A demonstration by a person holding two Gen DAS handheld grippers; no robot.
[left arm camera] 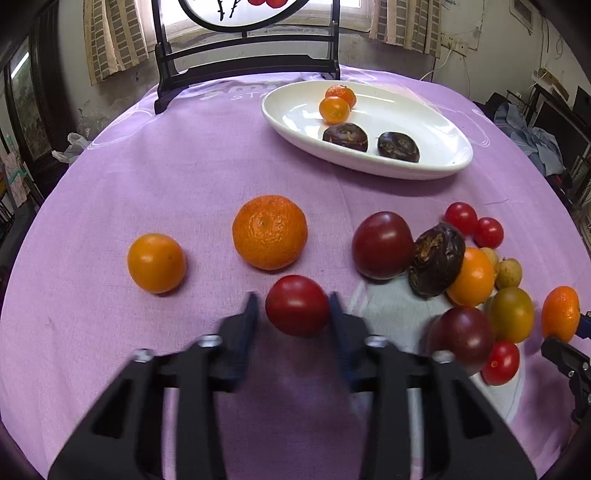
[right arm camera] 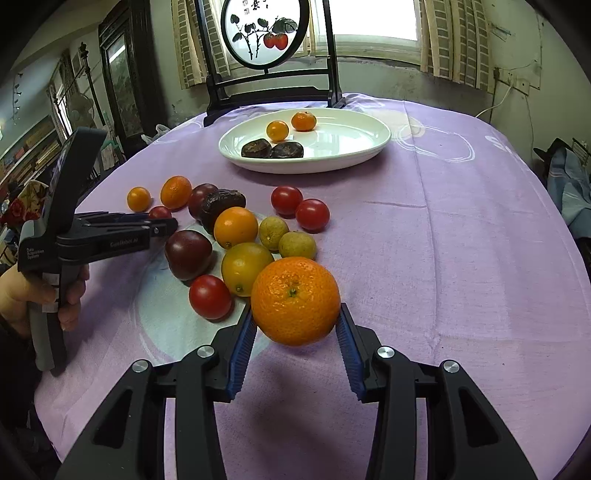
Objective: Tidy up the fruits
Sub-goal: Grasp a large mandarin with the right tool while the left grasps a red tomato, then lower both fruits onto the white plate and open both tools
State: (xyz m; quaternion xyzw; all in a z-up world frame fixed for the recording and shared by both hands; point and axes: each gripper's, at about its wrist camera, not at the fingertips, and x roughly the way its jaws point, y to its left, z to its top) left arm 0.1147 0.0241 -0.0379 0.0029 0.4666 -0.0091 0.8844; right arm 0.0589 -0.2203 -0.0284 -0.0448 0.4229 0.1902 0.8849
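Observation:
My left gripper point(left arm camera: 293, 306) is shut on a red tomato point(left arm camera: 297, 305) just above the purple cloth; it also shows at the left of the right wrist view point(right arm camera: 162, 223). My right gripper point(right arm camera: 295, 317) is shut on a mandarin point(right arm camera: 295, 301), also seen at the right edge of the left wrist view point(left arm camera: 560, 313). A white oval plate point(right arm camera: 354, 147) at the back holds two small oranges point(right arm camera: 303, 121) and two dark water chestnuts point(right arm camera: 271, 149). Several loose tomatoes, oranges and longans point(right arm camera: 243, 236) lie in a cluster on the table.
A mandarin point(left arm camera: 269, 232) and a small orange point(left arm camera: 156, 263) lie apart on the purple tablecloth point(right arm camera: 443, 240). A dark wooden stand with a round painted screen point(right arm camera: 266, 33) stands behind the plate. The table edge curves away on both sides.

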